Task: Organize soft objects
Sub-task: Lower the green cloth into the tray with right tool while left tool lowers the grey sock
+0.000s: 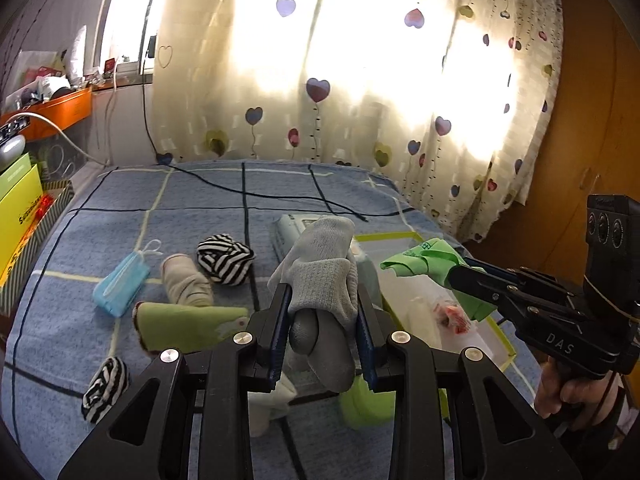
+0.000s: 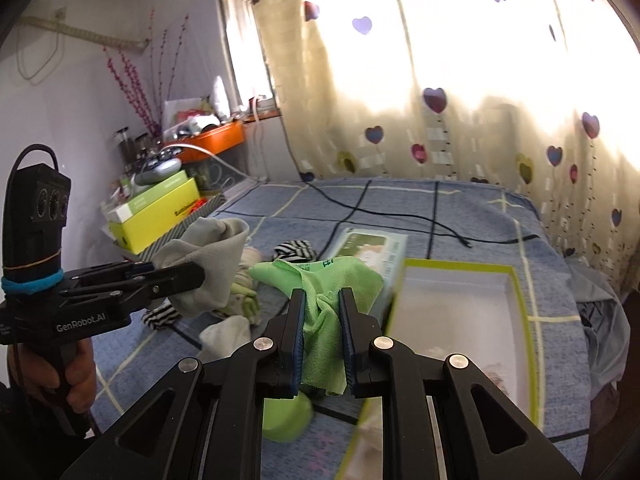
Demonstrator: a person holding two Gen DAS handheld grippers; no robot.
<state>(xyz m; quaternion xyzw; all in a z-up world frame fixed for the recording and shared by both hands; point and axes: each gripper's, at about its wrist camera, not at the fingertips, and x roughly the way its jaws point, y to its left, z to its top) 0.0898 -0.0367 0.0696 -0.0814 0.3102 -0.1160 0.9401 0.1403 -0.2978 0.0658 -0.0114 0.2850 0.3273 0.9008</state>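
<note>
The green-rimmed box (image 2: 520, 276), at the right of the right wrist frame, holds a blurred small item. Left tool (image 1: 322, 308) clamps a grey glove (image 1: 320, 272); right tool (image 2: 322, 320) clamps a green cloth (image 2: 324, 280).

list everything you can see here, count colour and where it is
glove: 1, grey, held up in the left gripper
cloth: 1, green, held up in the right gripper
box: 1, white inside with a yellow-green rim, open on the bed, right side
striped bundles: 2, black and white, on the bed, left side
face mask: 1, light blue, on the bed, far left
beige roll: 1, on the bed beside the mask
green pouch: 1, on the bed, nearer the camera than the roll
cable: 1, black, across the far bed
bed: 1, blue checked cover
curtain: 1, cream with hearts, behind the bed
left gripper: black, shut on the glove
right gripper: black, shut on the cloth
</note>
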